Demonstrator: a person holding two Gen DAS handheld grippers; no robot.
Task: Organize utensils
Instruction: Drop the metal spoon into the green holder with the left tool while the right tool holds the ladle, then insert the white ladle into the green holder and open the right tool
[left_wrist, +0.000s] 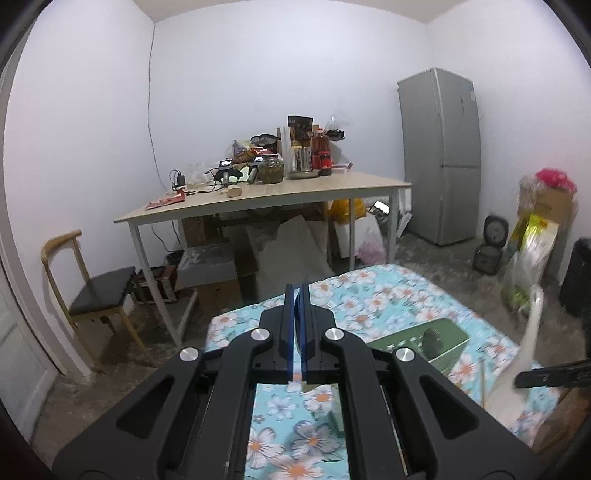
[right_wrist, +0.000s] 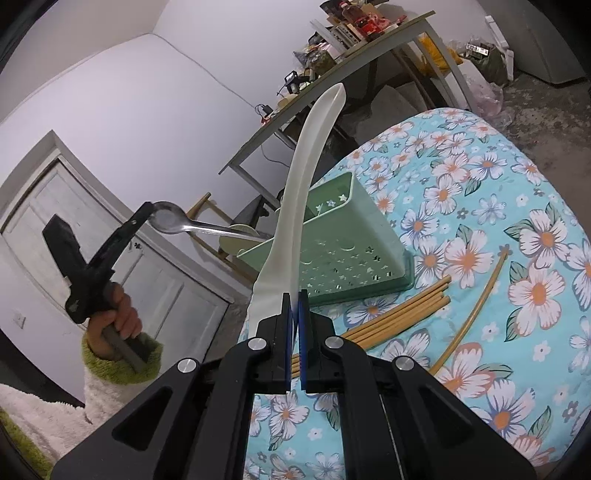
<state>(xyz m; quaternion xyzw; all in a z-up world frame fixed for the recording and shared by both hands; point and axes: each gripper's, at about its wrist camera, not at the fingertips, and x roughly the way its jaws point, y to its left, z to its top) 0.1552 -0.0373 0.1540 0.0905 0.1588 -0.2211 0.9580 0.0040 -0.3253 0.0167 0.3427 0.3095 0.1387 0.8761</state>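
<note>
The right gripper (right_wrist: 294, 301) had its jaws pinched on the broad end of a long, curved white plastic spatula (right_wrist: 306, 173), whose narrow handle rose up and away over the bench (right_wrist: 517, 206), a surface covered in a turquoise cloth printed with white and orange flowers. The left gripper (right_wrist: 147, 212), gripped by a hand (right_wrist: 118, 317) in a cuff of green and white fleece, had its jaws clamped on the bowl of a shiny metal spoon (right_wrist: 173, 221); the spoon's handle reached toward a pale green plastic utensil holder with star-shaped holes (right_wrist: 332, 254), which lay tipped on its side on the cloth. Just beside the holder lay a bundle of yellowish bamboo chopsticks (right_wrist: 399, 314), with one more stick (right_wrist: 476, 306) lying apart to their right. In the left wrist view the jaws were pressed nearly together, and the white spatula stood at the right edge.
</note>
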